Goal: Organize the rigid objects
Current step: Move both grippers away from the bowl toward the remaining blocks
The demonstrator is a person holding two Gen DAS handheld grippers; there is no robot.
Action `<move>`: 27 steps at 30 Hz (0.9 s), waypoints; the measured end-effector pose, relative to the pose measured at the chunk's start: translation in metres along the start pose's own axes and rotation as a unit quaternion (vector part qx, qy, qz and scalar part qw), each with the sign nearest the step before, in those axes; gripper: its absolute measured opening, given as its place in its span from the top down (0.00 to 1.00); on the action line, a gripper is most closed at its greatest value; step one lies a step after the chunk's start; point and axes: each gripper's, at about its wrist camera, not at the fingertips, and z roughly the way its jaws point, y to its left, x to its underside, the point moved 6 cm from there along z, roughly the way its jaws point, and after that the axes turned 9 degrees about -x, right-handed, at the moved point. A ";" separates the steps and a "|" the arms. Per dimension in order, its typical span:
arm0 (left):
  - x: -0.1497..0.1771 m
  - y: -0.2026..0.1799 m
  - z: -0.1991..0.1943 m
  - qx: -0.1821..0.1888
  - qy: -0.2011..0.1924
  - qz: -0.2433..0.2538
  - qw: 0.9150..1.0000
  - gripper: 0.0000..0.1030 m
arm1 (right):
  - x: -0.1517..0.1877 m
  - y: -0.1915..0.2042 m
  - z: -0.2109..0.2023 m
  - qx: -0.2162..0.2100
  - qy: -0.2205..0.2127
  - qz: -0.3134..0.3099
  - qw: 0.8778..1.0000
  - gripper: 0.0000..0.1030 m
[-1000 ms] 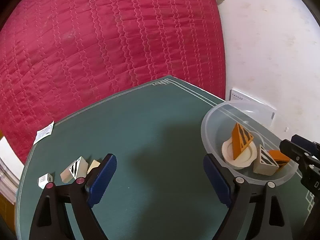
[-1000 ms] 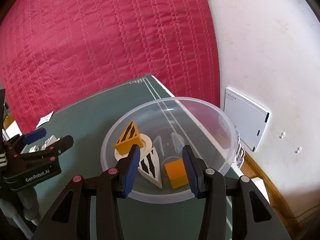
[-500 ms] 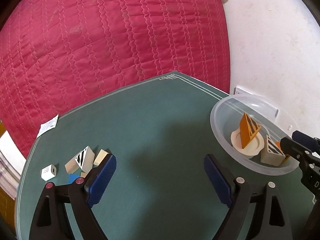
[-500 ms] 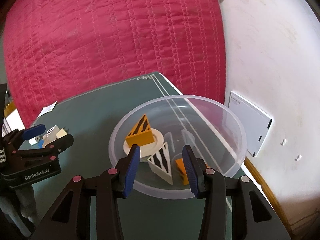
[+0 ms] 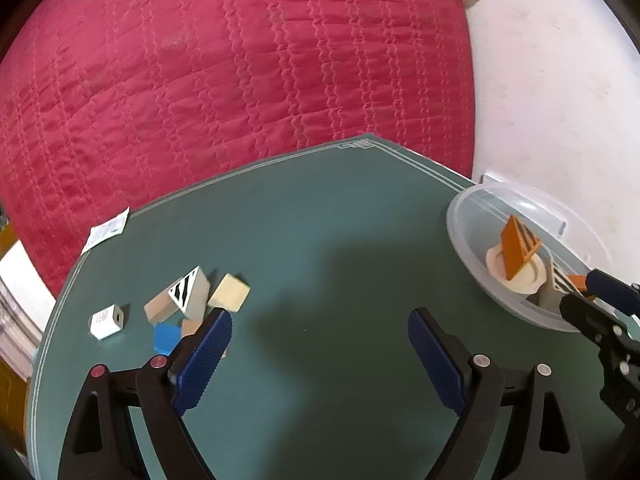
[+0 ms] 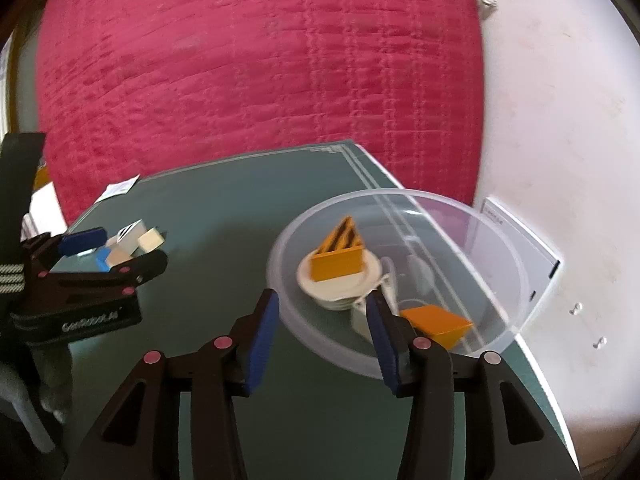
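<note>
A clear plastic bowl [image 6: 496, 320] sits at the right edge of the green tabletop [image 5: 320, 240]. Inside it lie a cream disc [image 6: 340, 284] with an orange striped wedge [image 6: 340, 258] on top, an orange block [image 6: 438, 320], and a pale striped piece partly hidden by a blue pad. The right tool [image 6: 322, 334] hangs over the near rim of the bowl, its jaws opening with nothing pressed between them. Near the left edge of the tabletop lies a loose cluster: a striped wedge [image 5: 186, 294], a cream cube [image 5: 230, 298], a blue block [image 5: 166, 338] and a small white box [image 5: 106, 320]. The left tool [image 5: 320, 346] hovers beside that cluster, jaws wide apart and holding nothing. A paper slip [image 5: 108, 232] lies at the far left corner.
</note>
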 end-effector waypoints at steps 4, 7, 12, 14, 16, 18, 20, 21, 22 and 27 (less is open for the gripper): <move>0.005 0.015 0.002 -0.005 0.009 -0.015 1.000 0.10 | 0.006 0.015 0.003 -0.018 0.013 -0.016 1.000 0.51; 0.008 0.026 0.003 -0.011 0.013 -0.025 1.000 0.10 | 0.010 0.024 0.005 -0.031 0.021 -0.020 0.999 0.51; 0.013 0.057 0.007 -0.025 0.023 -0.053 0.998 0.10 | 0.014 0.035 0.008 -0.048 0.032 -0.029 0.998 0.51; 0.017 0.072 0.011 -0.033 0.032 -0.067 0.997 0.10 | 0.016 0.040 0.009 -0.055 0.037 -0.033 0.997 0.51; 0.022 0.086 0.015 -0.044 0.042 -0.076 0.995 0.10 | 0.017 0.046 0.011 -0.059 0.043 -0.039 0.997 0.51; 0.025 0.095 0.018 -0.052 0.046 -0.076 0.995 0.10 | 0.019 0.050 0.012 -0.063 0.045 -0.042 0.996 0.51; 0.029 0.106 0.022 -0.066 0.051 -0.075 0.994 0.10 | 0.021 0.054 0.013 -0.069 0.050 -0.044 0.995 0.51; 0.031 0.111 0.024 -0.070 0.054 -0.076 0.993 0.10 | 0.022 0.054 0.013 -0.071 0.051 -0.044 0.995 0.51; 0.034 0.117 0.028 -0.076 0.059 -0.079 0.992 0.10 | 0.023 0.055 0.014 -0.074 0.053 -0.043 0.995 0.51; 0.041 0.139 0.044 -0.085 0.086 -0.100 0.988 0.10 | 0.025 0.057 0.013 -0.078 0.055 -0.042 0.995 0.51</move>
